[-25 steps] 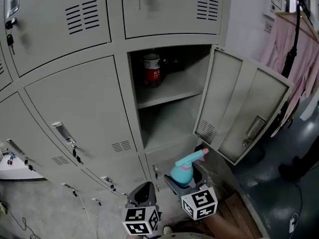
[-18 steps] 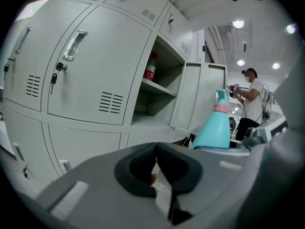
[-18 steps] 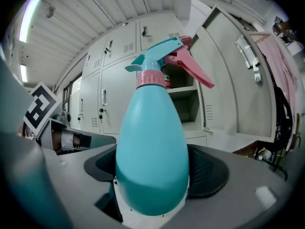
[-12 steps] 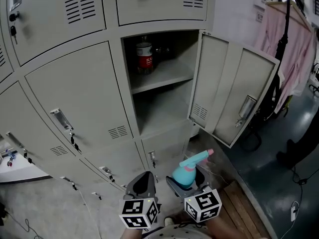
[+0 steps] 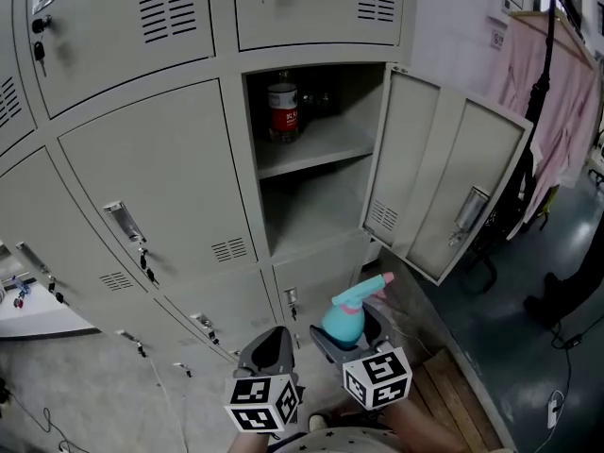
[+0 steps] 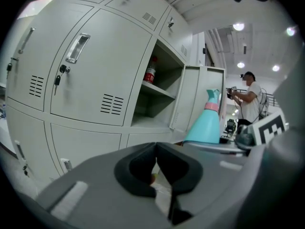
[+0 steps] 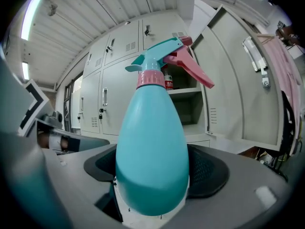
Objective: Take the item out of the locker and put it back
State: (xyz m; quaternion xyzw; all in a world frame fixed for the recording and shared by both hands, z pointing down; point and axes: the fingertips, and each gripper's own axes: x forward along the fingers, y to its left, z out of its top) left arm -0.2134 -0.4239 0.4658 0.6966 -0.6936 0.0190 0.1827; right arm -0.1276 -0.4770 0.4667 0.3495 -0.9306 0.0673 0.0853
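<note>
A teal spray bottle (image 5: 343, 320) with a pink trigger sits between the jaws of my right gripper (image 5: 351, 336), which is shut on its round body (image 7: 151, 151); the nozzle points up toward the lockers. The bottle hangs low, below and in front of the open locker (image 5: 316, 173), whose door (image 5: 444, 187) swings out to the right. My left gripper (image 5: 269, 349) is beside it on the left, jaws closed together and empty (image 6: 156, 170). The teal spray bottle (image 6: 206, 123) also shows at the right of the left gripper view.
A red can (image 5: 282, 109) stands on the locker's upper shelf; the lower shelf (image 5: 311, 220) is bare. Closed grey lockers (image 5: 151, 177) with handles and keys fill the left. Pink cloth (image 5: 557, 102) hangs at the right. A person (image 6: 248, 99) stands far off.
The view shifted slightly; the bottle in my right gripper rose a little and stays gripped. The left gripper has hardly moved.
</note>
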